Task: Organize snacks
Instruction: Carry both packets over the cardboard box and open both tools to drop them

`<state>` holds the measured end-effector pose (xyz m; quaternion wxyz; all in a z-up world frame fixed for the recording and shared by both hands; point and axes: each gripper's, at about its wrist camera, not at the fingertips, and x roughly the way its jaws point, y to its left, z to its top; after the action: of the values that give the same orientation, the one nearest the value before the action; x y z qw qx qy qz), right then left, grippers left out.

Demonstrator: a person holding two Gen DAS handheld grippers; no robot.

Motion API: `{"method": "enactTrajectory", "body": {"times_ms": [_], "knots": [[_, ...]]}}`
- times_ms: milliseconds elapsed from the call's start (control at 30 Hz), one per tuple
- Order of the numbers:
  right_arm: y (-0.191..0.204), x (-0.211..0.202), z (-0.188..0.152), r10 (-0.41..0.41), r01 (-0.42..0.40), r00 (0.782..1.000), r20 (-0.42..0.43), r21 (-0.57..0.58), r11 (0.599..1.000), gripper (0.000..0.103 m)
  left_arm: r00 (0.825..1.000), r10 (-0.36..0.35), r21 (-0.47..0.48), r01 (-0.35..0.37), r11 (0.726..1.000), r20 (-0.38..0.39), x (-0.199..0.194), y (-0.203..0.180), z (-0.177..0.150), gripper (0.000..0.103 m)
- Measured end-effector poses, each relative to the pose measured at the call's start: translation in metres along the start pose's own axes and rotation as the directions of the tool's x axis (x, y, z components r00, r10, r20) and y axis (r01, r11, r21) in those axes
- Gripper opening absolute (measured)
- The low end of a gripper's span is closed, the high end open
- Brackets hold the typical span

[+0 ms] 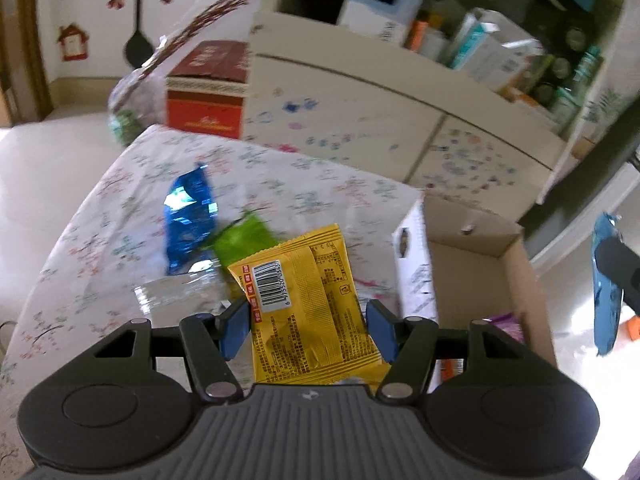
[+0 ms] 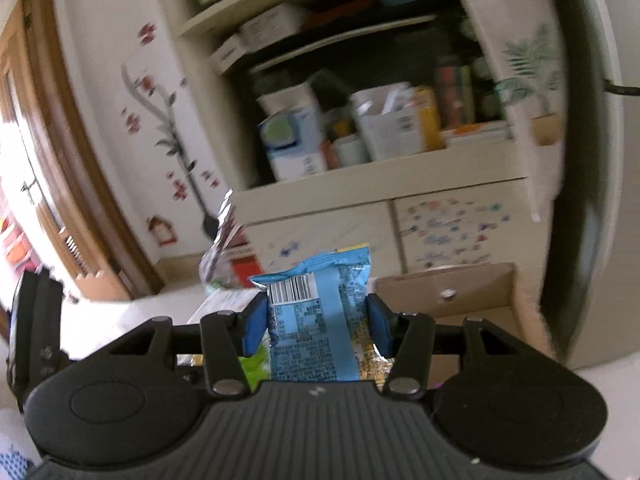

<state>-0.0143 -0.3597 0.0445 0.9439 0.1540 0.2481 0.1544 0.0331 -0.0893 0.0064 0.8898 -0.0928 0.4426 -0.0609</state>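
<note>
Yellow snack packet (image 1: 308, 308) barcode up, light-blue packet (image 2: 320, 320) upright, barcode facing

A barcode label on the yellow snack packet (image 1: 308, 304), seen from the left wrist camera, carries digits that read roughly 6 975520 0343, the last figures blurred. The packet's dense printed text is too small to make out. On the light blue snack packet (image 2: 316, 320) in the right wrist view, a barcode shows without legible numbers. Gold lettering on the red box (image 1: 208, 88) is blurred beyond reading.
</note>
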Motion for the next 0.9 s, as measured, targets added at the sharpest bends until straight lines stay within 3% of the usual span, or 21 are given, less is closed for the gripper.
{"method": "enactTrajectory", "body": {"times_ms": [333, 567, 900], "knots": [[-0.029, -0.01, 0.005, -0.078, 0.076, 0.997, 0.016, 0.081, 0.994, 0.053, 0.992, -0.118, 0.114, 0.114, 0.987, 0.032, 0.011, -0.046, -0.007, 0.067], [-0.043, -0.011, 0.004, -0.118, 0.116, 0.993, 0.004, 0.143, 0.983, 0.053, 0.972, -0.234, 0.187, 0.226, 0.956, 0.02, 0.016, -0.077, -0.017, 0.067], [-0.059, -0.009, 0.001, -0.145, 0.144, 0.989, -0.015, 0.215, 0.966, 0.055, 0.953, -0.302, 0.243, 0.294, 0.924, -0.004, 0.022, -0.105, -0.026, 0.068]]}}
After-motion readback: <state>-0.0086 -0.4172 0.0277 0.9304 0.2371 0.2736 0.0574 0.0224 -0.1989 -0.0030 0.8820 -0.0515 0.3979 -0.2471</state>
